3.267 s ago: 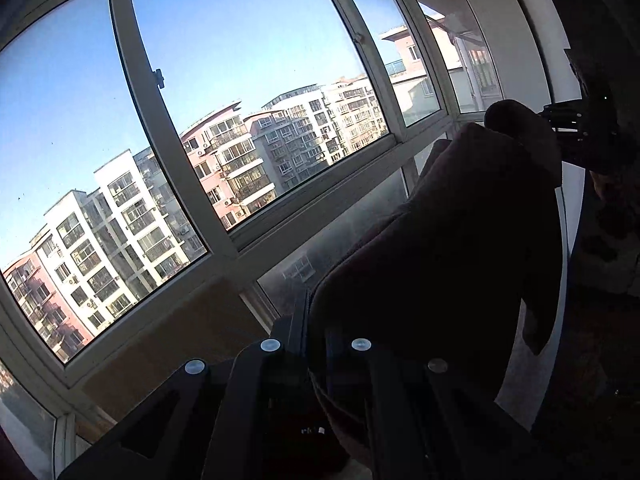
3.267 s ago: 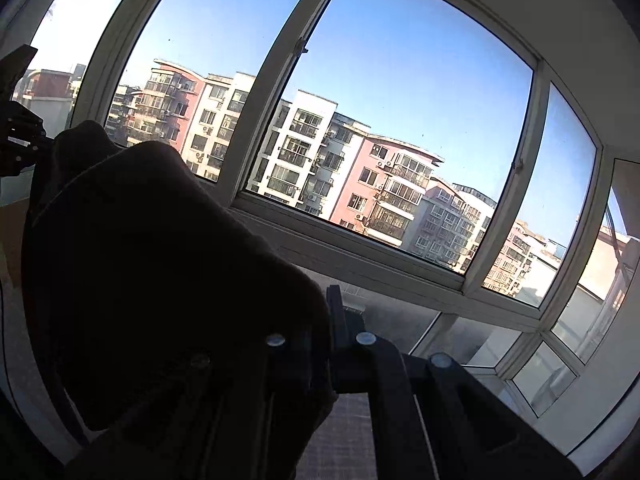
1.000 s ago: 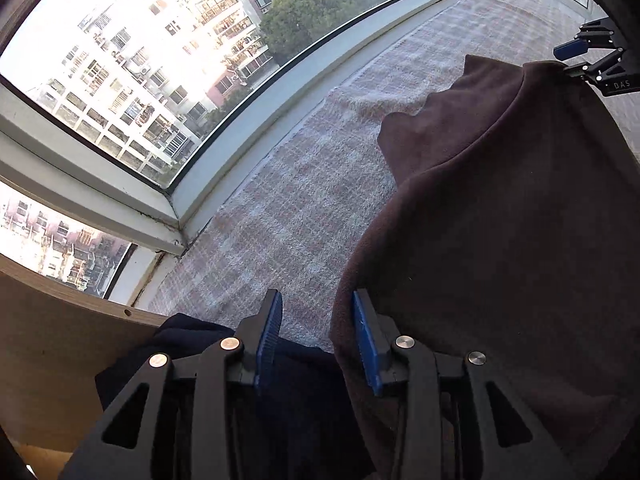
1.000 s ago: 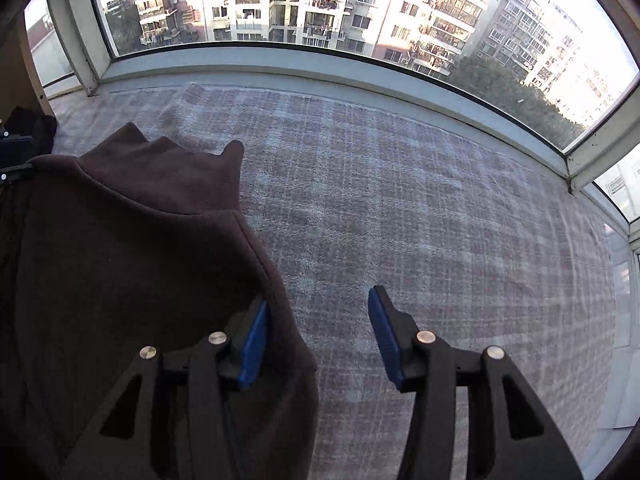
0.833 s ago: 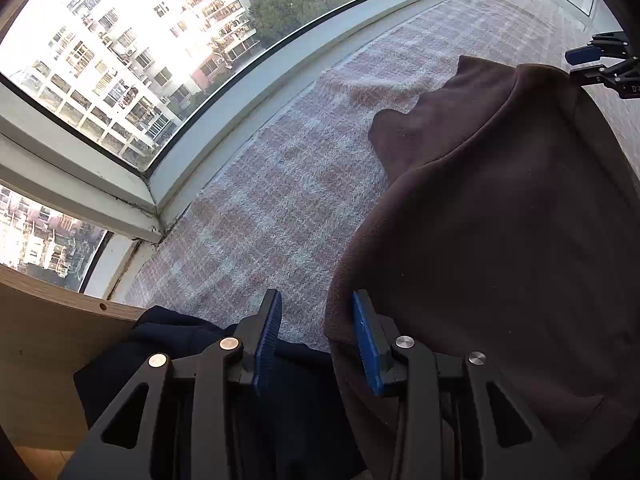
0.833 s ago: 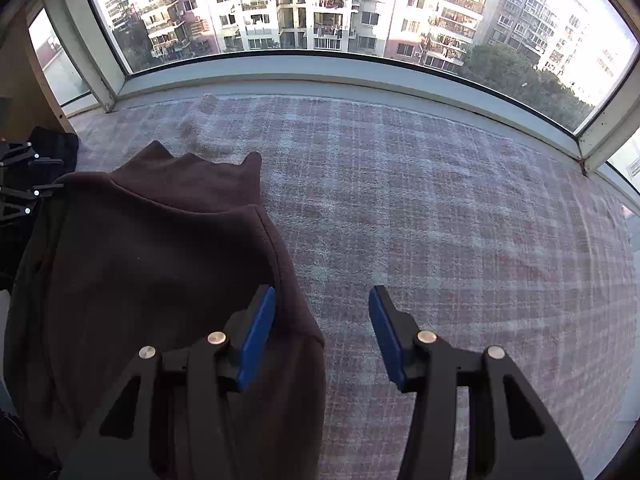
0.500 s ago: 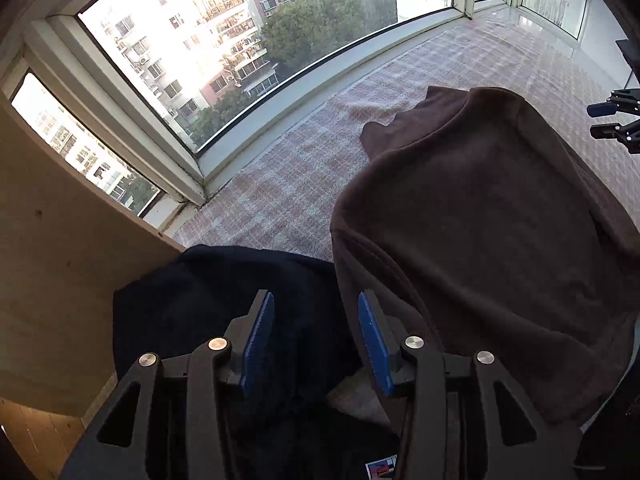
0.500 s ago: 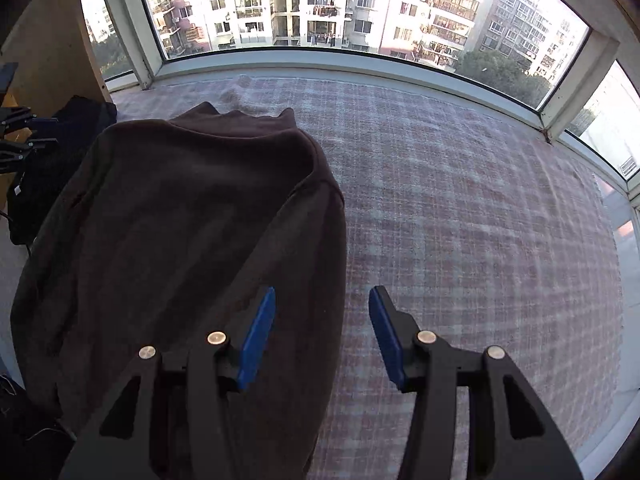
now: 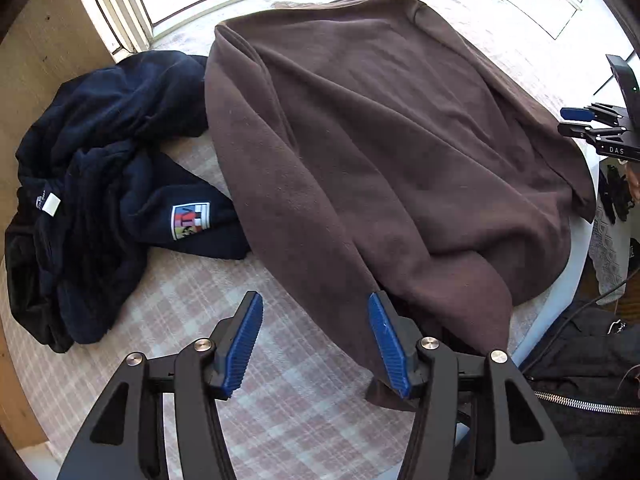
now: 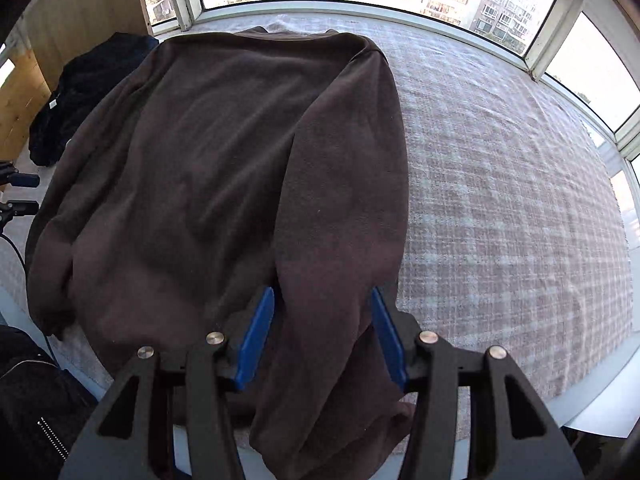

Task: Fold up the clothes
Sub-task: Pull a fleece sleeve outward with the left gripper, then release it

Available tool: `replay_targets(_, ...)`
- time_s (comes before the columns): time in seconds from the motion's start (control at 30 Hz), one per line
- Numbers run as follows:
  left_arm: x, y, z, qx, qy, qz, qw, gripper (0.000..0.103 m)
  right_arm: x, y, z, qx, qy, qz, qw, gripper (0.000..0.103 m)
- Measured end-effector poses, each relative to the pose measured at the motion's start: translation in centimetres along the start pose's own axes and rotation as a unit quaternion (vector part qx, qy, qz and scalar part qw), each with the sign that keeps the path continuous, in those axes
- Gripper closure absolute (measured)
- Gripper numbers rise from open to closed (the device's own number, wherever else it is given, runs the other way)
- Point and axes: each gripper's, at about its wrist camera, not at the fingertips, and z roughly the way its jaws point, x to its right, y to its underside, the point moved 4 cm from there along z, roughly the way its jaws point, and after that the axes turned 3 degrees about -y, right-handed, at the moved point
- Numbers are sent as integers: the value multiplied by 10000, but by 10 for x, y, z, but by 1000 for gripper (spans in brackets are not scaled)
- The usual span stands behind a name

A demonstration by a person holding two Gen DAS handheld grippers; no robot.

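We see the brown sweater [image 10: 224, 168] lying lengthwise, collar far, hem near; left gripper [image 9: 316, 344] and right gripper [image 10: 324, 336] fingers spread.

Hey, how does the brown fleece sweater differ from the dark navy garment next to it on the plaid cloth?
The brown fleece sweater lies spread out nearly flat, while the dark navy garment sits crumpled in a heap. The sweater shows no label; the navy garment shows a multicoloured patch and a white tag. The sweater's lower end hangs over the near edge; the navy garment does not. Both rest on the plaid cloth.
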Motion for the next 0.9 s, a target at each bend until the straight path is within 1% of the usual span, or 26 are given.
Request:
replay_targets(0.07,4,2,-2,40,-160,21,9999,41,-3,5,-3,43,-14,5,10000,53)
replay_targets(0.17,3,3,-7,88,-30,-120,9999,38,-7,10,-11,117,-14,10,9999,53)
replay_targets(0.2,2,3,-8,103,24,-171,9998,34,-8,11,-13,141,0,20,9999,53)
replay_targets(0.23,2,4,-7,94,11,-168,9998,33,-8,12,-14,158,20,35,9999,53)
replay_targets(0.3,4,3,2,13,28,-163,9999,33,-7,13,-15,178,52,72,9998,53)
replay_targets(0.37,5,3,11,-68,182,-171,9997,34,-5,14,-13,164,67,124,9998,53)
replay_targets(0.4,6,3,16,-107,263,-174,9994,39,-4,15,-13,155,75,138,9998,53)
replay_targets(0.43,5,3,22,-150,328,-178,9992,61,-4,16,-12,144,84,145,9998,53)
replay_targets(0.47,3,4,26,-208,424,-250,9986,79,-4,18,-12,131,93,139,9998,53)
replay_targets(0.5,0,6,30,-269,530,-342,9976,100,-4,20,-12,117,102,126,9998,53)
replay_targets(0.6,-10,10,37,-252,793,-486,9953,101,-8,21,-12,136,131,77,9998,53)
replay_targets(0.67,-15,12,34,-194,852,-529,9948,101,-11,21,-11,100,136,42,9998,53)
replay_targets(0.83,-28,16,27,-53,901,-640,9939,101,-11,23,16,-302,389,-118,9987,52)
replay_targets(0.9,-32,17,26,-19,897,-674,9937,101,-3,25,30,-557,372,48,9977,52)
